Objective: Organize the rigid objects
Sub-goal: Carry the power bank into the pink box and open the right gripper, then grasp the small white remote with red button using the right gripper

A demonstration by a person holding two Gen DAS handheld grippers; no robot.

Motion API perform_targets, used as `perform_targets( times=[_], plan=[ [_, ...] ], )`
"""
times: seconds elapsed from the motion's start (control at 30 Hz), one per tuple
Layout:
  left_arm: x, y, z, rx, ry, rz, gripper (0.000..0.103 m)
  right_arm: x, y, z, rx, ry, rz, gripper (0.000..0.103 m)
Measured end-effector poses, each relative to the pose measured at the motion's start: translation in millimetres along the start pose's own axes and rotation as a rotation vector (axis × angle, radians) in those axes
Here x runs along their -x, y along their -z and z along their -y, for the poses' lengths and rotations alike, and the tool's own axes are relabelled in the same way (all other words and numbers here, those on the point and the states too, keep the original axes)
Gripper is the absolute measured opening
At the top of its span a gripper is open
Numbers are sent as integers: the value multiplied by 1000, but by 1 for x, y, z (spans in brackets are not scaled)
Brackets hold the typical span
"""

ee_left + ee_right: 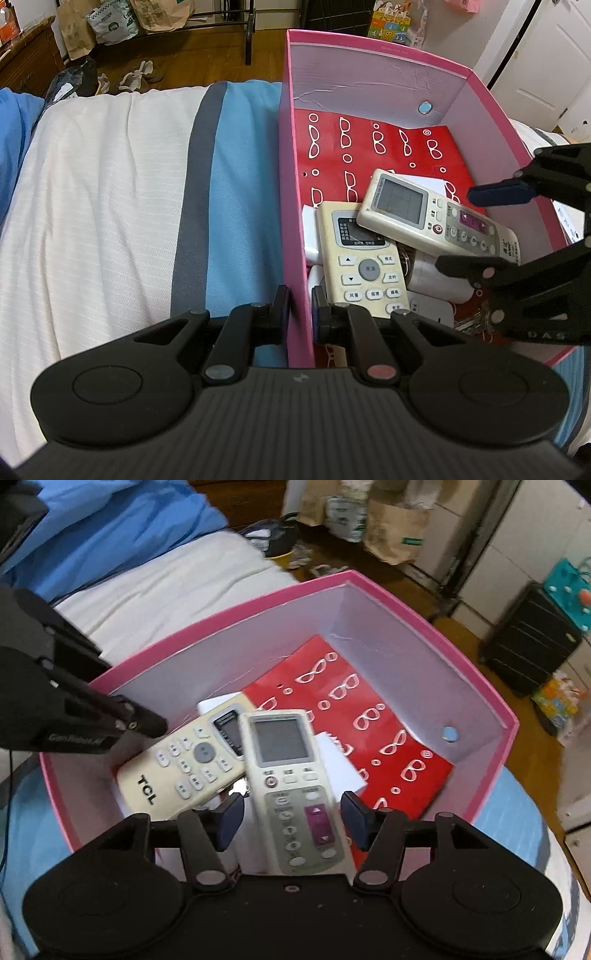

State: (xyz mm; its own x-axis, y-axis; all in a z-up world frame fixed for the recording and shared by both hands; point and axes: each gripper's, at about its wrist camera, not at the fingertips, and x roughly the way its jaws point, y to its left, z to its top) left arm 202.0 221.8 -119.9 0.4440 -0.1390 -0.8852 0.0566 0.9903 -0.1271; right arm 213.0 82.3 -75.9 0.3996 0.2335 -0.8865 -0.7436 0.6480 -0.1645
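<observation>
Here's a bed (92, 192), white cover with one grey and one blue stripe, wood floor beyond, paper bags (110, 22) along the far wall and a white door (546, 62) at right. On the bed sits one pink box (291, 192) with a red card (373, 147) patterned with glasses on its floor. Two remotes are inside: the TCL remote (184, 771) below, the grey-screen remote (291, 782) lying across it, some white items beneath. The left gripper (300, 314) is clamped on the box's near wall. The right gripper (291, 821) stands open, pads either side of the grey-screen remote, not touching.
</observation>
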Motion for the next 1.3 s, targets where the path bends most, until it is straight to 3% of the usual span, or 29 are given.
perform_targets(
  times=[0.07,0.13,0.33,0.5,0.63,0.8,0.93,1.13,1.3],
  plan=[
    [0,0,0,2,2,0,10,-3,1,0,21,6,-15,49],
    [0,0,-1,5,4,-1,10,-2,3,0,40,12,-15,46],
    [0,0,-1,3,0,-3,10,0,-2,13,-234,41,-75,48],
    [0,-1,-1,4,1,-3,10,6,-5,32,-457,-135,-87,50],
    [-1,-1,0,3,0,-3,10,18,7,43,-524,-257,-48,49],
    [-1,-1,-1,11,4,-4,10,72,36,51,-472,-228,148,50],
    [0,-1,0,17,1,6,10,105,70,69,-469,-160,243,51],
    [1,-1,3,6,-13,-1,10,122,129,104,-470,68,300,58],
    [1,-1,8,-15,-32,4,10,108,177,141,-572,129,292,58]
  ],
)
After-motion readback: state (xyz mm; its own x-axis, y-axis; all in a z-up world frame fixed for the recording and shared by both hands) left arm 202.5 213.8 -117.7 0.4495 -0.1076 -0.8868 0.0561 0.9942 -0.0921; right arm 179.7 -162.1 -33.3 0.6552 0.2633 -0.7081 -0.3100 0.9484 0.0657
